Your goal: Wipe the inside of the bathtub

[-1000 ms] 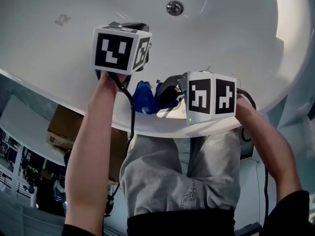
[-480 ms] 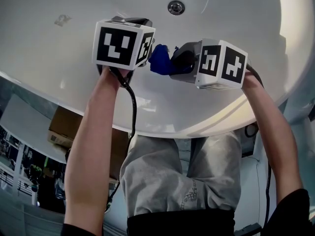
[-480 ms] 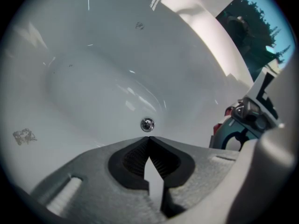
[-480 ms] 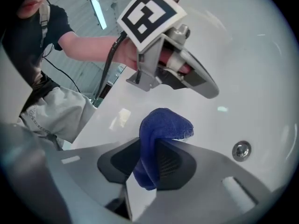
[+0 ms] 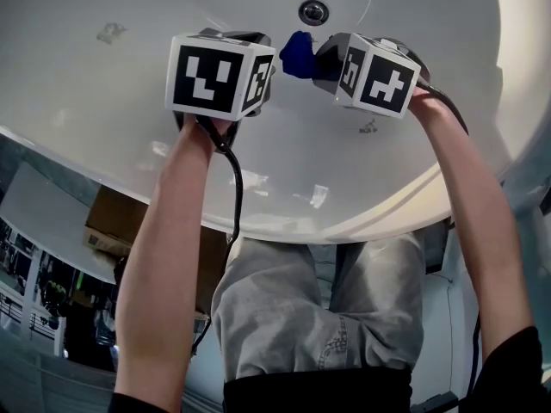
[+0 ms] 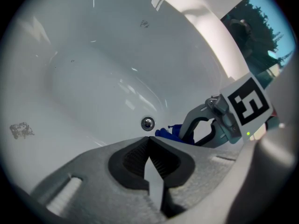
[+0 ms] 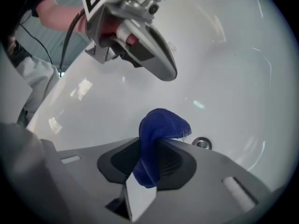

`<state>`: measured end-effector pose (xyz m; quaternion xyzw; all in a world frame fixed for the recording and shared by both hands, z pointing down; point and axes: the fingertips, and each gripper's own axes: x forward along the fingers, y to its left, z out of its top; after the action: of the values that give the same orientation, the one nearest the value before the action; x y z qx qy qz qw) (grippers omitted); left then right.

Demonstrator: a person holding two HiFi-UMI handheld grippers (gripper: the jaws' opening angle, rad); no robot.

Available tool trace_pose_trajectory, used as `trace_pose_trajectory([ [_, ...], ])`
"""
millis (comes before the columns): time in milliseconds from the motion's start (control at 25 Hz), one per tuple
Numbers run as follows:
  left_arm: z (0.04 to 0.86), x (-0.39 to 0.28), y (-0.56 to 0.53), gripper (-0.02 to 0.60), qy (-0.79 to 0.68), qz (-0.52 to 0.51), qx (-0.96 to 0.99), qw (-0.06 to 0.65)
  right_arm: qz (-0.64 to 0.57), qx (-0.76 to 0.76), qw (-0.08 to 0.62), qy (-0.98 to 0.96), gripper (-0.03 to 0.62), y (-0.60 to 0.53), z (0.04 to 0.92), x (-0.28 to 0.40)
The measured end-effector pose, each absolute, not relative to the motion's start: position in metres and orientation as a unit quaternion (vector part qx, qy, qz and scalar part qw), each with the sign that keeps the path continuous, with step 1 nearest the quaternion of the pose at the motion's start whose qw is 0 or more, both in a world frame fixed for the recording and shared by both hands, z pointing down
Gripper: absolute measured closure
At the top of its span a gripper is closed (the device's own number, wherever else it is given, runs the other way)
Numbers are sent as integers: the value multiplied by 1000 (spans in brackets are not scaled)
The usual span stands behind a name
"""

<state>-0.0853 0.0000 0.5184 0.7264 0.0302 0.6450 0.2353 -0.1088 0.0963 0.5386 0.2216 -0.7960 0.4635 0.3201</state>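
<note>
A white bathtub [image 5: 103, 84] fills the head view, with its round metal drain [image 5: 312, 12] at the top. My right gripper [image 5: 317, 58] is shut on a blue cloth [image 5: 295, 54], held above the tub wall just short of the drain. In the right gripper view the blue cloth [image 7: 156, 139] bulges out from between the jaws, with the drain [image 7: 202, 143] close behind it. My left gripper [image 5: 250, 41] hangs beside it to the left, jaws pressed together with nothing in them. The left gripper view shows the drain [image 6: 147, 123], the cloth [image 6: 170, 133] and the right gripper [image 6: 210, 125].
The tub's near rim [image 5: 284, 231] curves across the head view above the person's legs. A grey smudge [image 5: 109, 33] marks the tub wall at the left. A cardboard box [image 5: 112, 222] sits on the floor outside the tub. Cables hang from both grippers.
My right gripper has carried the blue cloth from the tub's near rim up and into the tub, toward the drain. The left gripper has hardly moved.
</note>
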Motion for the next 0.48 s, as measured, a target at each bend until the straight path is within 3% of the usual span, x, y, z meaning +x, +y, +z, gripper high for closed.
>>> trace_pose_trajectory([
  [480, 519, -103, -14, 577, 20, 639, 727, 248, 441, 223, 433, -754, 490, 90, 610, -100],
])
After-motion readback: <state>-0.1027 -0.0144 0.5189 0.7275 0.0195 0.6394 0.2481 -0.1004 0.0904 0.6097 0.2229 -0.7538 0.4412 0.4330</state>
